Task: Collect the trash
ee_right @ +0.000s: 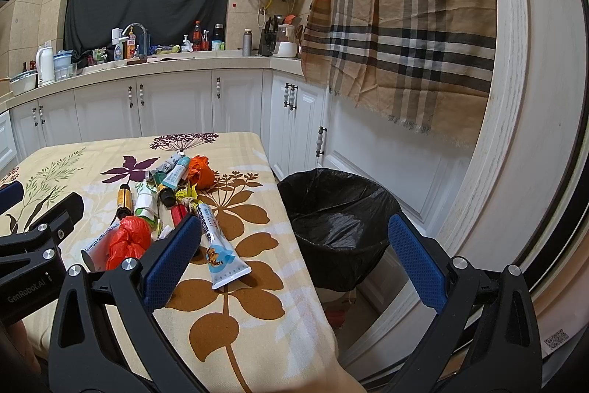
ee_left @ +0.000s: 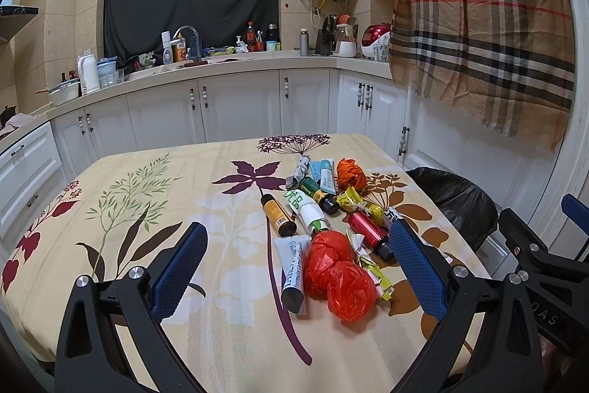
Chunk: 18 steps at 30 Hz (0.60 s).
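Trash [ee_left: 324,227] lies in a loose heap on the right part of the table [ee_left: 147,209], on the flowered cloth, near the edge that faces the bin [ee_right: 337,209]. Bin stands on the floor just beside that table edge, lined with a black bag, mouth open; I can make out no trash inside it.

Heap holds: red plastic bag [ee_left: 340,273] crumpled at the near end, white tube [ee_left: 293,267] beside it, amber bottle [ee_left: 278,214], red bottle [ee_left: 368,232], dark green bottle [ee_left: 319,194], orange wad [ee_left: 351,174] at the far end, yellow wrappers [ee_left: 355,203] tangled between. Tube with blue print [ee_right: 221,245] lies apart from the rest, nearest the bin side.

Left gripper [ee_left: 298,267]: fingers spread wide, holding nothing, low over the table with the near end of the heap between them. Right gripper [ee_right: 291,251]: fingers also wide, nothing held, straddling the table edge, with one finger over the cloth and the other over the bin.

Risks, as I judge them:
- Items touch and overlap. Closing on one could drag or knock a neighbour; the round bottles would likely roll, and the table edge is close.
- Red bag is soft and puffy; a shallow pinch may catch only a fold and let it slip on the way over.
- Wrappers lie thin and flat; fingers could close over them and miss.
- Both grippers sit close together; working the same end at once invites a bump.
- Cloth may bunch under a low finger and shift the heap.
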Available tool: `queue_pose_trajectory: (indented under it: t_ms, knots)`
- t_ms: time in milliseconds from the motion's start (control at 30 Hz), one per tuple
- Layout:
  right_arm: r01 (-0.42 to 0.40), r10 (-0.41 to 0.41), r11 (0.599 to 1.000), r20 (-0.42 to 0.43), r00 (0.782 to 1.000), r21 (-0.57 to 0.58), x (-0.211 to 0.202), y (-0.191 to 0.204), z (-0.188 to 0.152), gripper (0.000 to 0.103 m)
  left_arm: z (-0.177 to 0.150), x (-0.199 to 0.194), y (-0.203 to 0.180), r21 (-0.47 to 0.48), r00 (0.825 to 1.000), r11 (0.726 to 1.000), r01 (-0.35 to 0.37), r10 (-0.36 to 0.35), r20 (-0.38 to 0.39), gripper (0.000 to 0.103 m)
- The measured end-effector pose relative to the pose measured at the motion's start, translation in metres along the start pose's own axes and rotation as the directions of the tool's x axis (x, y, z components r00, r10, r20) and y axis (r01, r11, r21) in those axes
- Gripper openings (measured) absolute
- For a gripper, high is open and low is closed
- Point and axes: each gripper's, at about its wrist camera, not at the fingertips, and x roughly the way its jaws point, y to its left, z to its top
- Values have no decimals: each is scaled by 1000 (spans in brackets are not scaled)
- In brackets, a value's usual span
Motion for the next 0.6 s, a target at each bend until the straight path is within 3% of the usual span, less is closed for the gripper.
queue_pose_trajectory:
  t_ms: [333,600]
  knots:
    - [-18,17,1000,-27,999,-3,15,-1,-8,99,-10,10,4,18,999,1000,-16,17,-30,96]
    - [-54,52,998,-82,995,-19,35,10,-16,99,-20,34,20,19,990,999,-32,34,-139,96]
